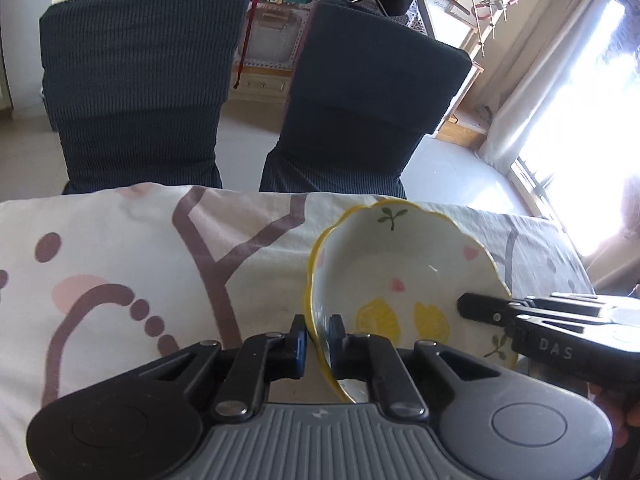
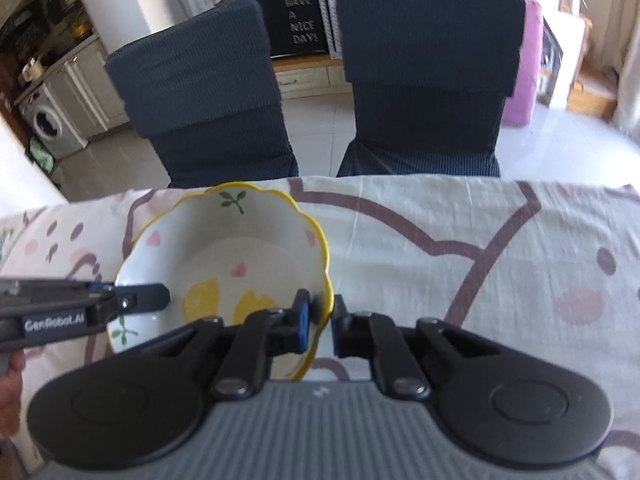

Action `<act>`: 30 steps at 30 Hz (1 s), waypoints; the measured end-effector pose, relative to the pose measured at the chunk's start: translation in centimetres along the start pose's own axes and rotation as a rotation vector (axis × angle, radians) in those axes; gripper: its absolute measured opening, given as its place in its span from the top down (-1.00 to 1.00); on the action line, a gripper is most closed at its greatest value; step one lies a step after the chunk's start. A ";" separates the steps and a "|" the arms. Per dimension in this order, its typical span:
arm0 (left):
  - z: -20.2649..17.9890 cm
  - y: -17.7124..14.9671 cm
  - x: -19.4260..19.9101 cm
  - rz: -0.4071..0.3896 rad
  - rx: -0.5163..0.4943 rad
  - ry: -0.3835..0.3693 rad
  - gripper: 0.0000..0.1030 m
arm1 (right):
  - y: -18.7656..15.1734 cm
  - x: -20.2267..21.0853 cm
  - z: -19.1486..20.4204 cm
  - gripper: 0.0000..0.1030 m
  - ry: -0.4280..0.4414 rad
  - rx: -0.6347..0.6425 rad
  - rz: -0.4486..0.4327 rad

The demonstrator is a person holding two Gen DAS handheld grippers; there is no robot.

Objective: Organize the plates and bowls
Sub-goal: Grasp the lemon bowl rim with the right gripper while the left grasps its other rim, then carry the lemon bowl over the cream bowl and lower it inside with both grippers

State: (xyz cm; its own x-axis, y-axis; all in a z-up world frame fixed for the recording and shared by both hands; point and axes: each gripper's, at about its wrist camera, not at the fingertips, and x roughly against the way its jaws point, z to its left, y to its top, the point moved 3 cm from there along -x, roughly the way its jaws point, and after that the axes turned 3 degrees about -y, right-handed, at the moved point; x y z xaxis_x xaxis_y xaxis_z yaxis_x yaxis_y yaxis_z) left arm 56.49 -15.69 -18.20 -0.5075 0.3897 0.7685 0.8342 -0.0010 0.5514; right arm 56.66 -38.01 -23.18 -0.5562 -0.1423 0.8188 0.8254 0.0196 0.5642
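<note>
Left wrist view gives us the bowl [image 1: 400, 276] lower right of centre on the cloth-covered bench [image 1: 120, 260]. Our left tool [image 1: 319, 340] pinches its near-left rim; our right tool [image 2: 320, 320] pinches the opposite rim. Two dark chairs [image 2: 424, 80] stand behind.

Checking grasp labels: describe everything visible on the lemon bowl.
The bowl is white, glossy, ceramic-looking, with a scalloped yellow rim; lemon slices, pink hearts and green sprigs are painted inside. It looks empty and sits on the patterned tablecloth near the table's far edge. The left gripper pinches its left rim, the right gripper its right rim, one jaw inside and one outside each.
</note>
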 end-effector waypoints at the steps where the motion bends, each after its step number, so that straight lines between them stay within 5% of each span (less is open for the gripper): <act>1: 0.1 -0.1 0.5 -0.007 0.010 -0.006 0.78 | -0.2 0.4 0.3 0.76 0.000 0.017 -0.008; 7: -1.6 0.3 5.1 -0.063 -0.025 0.001 0.79 | -0.8 4.5 0.9 0.77 0.014 -0.009 -0.063; 15: -5.3 -0.7 15.3 -0.145 -0.069 -0.016 0.80 | -2.3 15.3 2.8 0.76 0.021 -0.005 -0.156; 23: -7.4 -6.5 25.0 -0.182 -0.094 -0.010 0.80 | -7.5 25.5 6.2 0.76 0.034 -0.018 -0.205; 30: -7.1 -13.1 29.4 -0.184 -0.089 -0.028 0.80 | -14.3 31.0 9.1 0.76 0.041 -0.022 -0.220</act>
State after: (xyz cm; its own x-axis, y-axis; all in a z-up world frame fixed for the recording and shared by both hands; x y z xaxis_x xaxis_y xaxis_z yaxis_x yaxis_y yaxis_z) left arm 29.13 -10.72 -0.52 -0.6423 0.4164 0.6435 0.7051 -0.0082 0.7091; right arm 26.69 -33.71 -4.87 -0.7194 -0.1808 0.6706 0.6864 -0.0376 0.7262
